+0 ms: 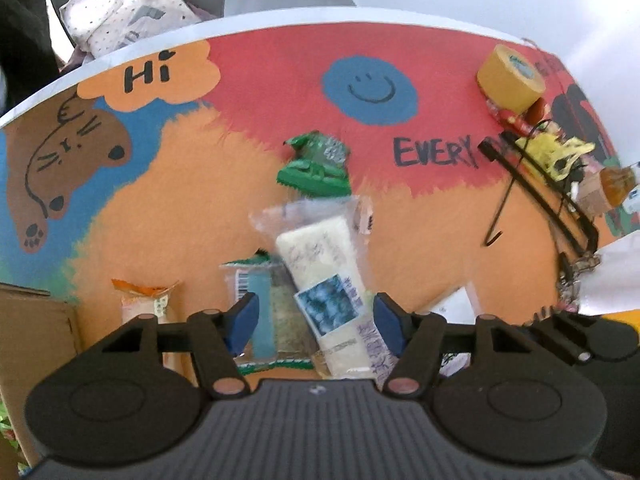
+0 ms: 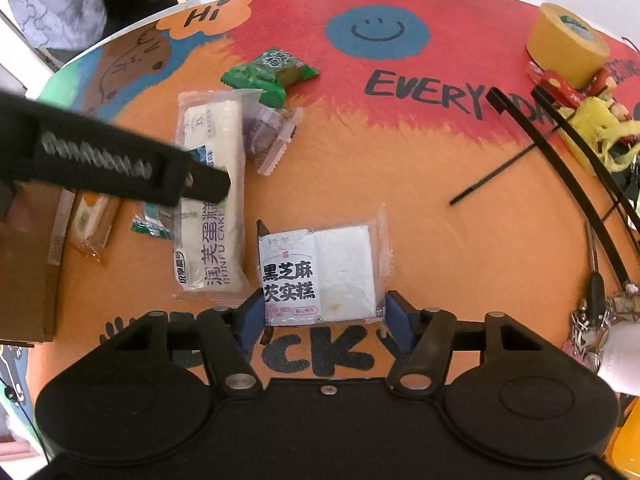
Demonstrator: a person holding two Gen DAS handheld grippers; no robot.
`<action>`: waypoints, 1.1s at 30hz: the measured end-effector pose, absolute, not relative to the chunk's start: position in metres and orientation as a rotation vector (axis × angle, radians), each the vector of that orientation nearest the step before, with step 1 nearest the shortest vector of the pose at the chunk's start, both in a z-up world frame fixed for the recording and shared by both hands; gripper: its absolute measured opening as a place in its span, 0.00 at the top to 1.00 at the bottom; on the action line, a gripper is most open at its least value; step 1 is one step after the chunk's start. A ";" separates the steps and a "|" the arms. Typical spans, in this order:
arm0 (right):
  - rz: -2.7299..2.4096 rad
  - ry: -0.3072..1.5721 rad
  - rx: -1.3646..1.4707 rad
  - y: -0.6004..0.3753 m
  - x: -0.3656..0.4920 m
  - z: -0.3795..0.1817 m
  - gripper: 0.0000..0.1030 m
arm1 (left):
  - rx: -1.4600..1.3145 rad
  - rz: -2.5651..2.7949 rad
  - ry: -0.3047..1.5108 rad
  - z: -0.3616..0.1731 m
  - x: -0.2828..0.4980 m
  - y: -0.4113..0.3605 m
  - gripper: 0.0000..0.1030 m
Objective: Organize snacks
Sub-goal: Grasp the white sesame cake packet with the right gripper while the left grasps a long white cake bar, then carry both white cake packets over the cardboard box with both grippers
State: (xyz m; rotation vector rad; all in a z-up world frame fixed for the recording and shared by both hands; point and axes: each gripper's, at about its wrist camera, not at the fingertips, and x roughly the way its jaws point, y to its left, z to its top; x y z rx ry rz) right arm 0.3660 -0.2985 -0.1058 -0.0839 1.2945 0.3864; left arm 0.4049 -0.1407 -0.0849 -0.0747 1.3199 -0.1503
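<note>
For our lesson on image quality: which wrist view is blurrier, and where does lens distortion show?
Left wrist view: soft and smeared, the cake pack print unreadable. Right wrist view: sharp, the sesame pack text crisp. Both views: fisheye bends the table edge into an arc.

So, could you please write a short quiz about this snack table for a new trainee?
1. True or false: the right gripper is shut on the black sesame cake packet.
2. Which snack lies between the open fingers of the left gripper?
A. the green packet
B. the long Runfu cake packet
C. the orange-wrapped snack
3. Fill in: the tape roll standing near the far right edge of the table is ____ in colour.

Key: 1 false, its fingers are open on either side of the packet; 2 B; 3 yellow.
</note>
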 end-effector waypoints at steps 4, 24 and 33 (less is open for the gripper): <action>0.384 1.300 -0.074 -0.302 0.368 -0.105 0.43 | -0.052 -0.188 1.325 -0.081 0.402 -0.151 0.41; 0.399 1.294 -0.080 -0.298 0.353 -0.097 0.48 | 0.037 -0.182 1.294 -0.099 0.381 -0.165 0.72; 0.407 1.279 -0.079 -0.285 0.352 -0.089 0.48 | 0.036 -0.161 1.282 -0.085 0.367 -0.134 0.73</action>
